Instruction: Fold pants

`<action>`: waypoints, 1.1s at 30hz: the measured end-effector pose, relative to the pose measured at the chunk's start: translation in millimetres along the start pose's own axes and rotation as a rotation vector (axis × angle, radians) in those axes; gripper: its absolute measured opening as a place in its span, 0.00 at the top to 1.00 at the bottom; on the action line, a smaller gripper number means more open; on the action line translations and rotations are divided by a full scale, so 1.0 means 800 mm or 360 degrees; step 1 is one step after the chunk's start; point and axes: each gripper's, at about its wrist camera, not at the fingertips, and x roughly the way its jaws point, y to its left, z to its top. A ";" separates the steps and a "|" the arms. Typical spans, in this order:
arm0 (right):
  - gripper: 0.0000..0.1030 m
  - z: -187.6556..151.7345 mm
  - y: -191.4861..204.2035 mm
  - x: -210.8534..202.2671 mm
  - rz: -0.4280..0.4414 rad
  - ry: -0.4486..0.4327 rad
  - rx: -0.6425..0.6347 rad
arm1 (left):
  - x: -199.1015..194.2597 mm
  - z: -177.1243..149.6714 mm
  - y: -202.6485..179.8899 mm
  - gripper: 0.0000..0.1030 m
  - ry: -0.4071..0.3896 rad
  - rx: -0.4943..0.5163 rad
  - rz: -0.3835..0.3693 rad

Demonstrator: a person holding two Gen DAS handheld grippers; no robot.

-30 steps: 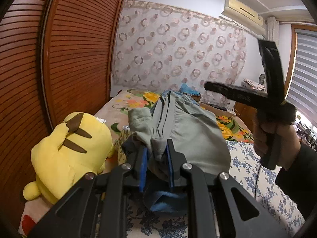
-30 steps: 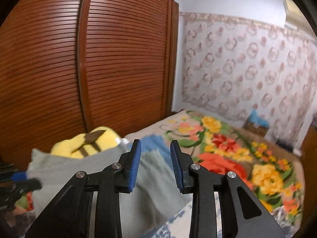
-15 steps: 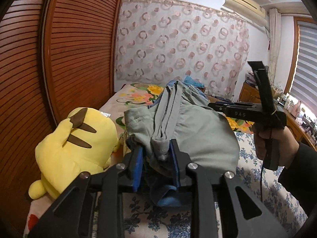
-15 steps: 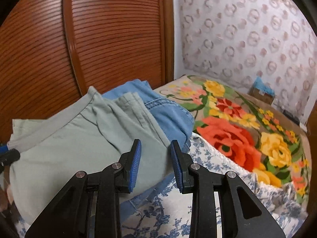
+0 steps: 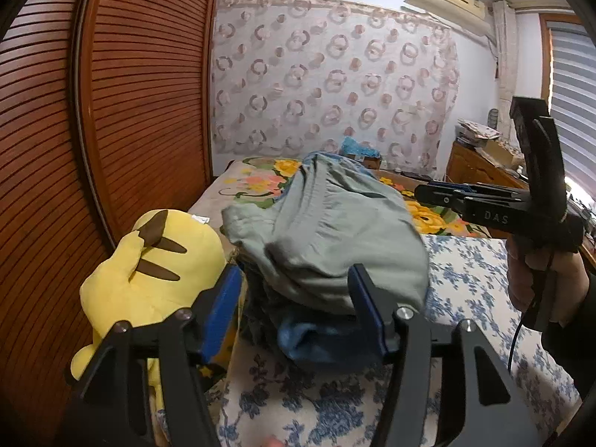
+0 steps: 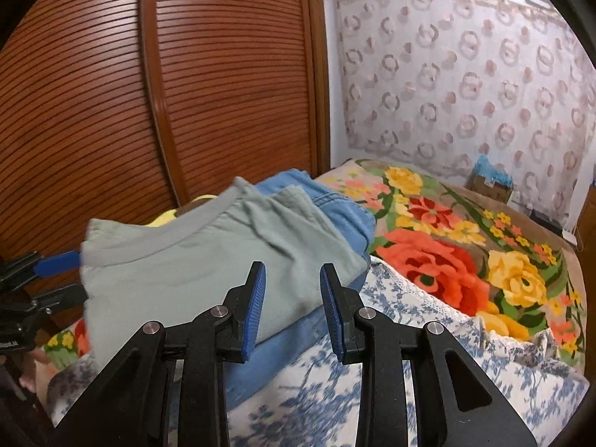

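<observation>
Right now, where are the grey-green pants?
In both wrist views the grey-green pants lie folded on the blue jeans on the bed, beside the yellow plush toy, ahead of the open left hand-held gripper.

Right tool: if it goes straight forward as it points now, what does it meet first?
Probably the grey-green pants, folded on the blue jeans. The open right tool points at their near edge; depth is unclear.

Left gripper (image 5: pixel 294 305) and right gripper (image 6: pixel 292 303): black angular frames, silver screws, ribbed blue pads (image 6: pixel 256 311). Right one marked "DAS", thin black cable. Bare hand (image 5: pixel 540 279), dark sleeve.
</observation>
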 end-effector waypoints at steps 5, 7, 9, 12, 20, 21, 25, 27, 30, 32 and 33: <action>0.71 -0.010 0.012 -0.037 -0.0012 -0.0034 0.0017 | -0.021 -0.003 -0.015 0.42 -0.0012 0.0048 -0.0013; 0.71 -0.016 0.015 -0.052 -0.0020 -0.0044 0.0031 | -0.030 -0.005 -0.021 0.42 -0.0013 0.0062 -0.0011; 0.71 -0.022 0.016 -0.064 -0.0040 -0.0054 0.0035 | -0.037 -0.006 -0.027 0.42 -0.0009 0.0081 0.0009; 0.71 -0.036 0.019 -0.086 -0.0081 -0.0060 0.0053 | -0.048 -0.010 -0.036 0.41 -0.0010 0.0109 0.0008; 0.60 -0.074 0.016 -0.148 -0.0174 -0.0104 0.0110 | -0.070 -0.020 -0.074 0.41 0.0003 0.0155 -0.0051; 0.60 -0.079 0.015 -0.156 -0.0193 -0.0106 0.0118 | -0.073 -0.020 -0.079 0.41 0.0003 0.0160 -0.0060; 0.51 -0.101 0.009 -0.188 -0.0251 -0.0119 0.0176 | -0.078 -0.025 -0.101 0.41 0.0010 0.0188 -0.0085; 0.49 -0.112 0.007 -0.205 -0.0280 -0.0125 0.0194 | -0.080 -0.028 -0.115 0.41 0.0014 0.0205 -0.0126; 0.45 -0.130 0.006 -0.230 -0.0348 -0.0133 0.0213 | -0.082 -0.035 -0.136 0.41 0.0021 0.0218 -0.0162; 0.44 -0.143 0.004 -0.248 -0.0394 -0.0137 0.0229 | -0.083 -0.039 -0.146 0.41 0.0022 0.0223 -0.0188; 0.44 -0.150 0.002 -0.257 -0.0421 -0.0127 0.0243 | -0.085 -0.042 -0.154 0.41 0.0022 0.0225 -0.0204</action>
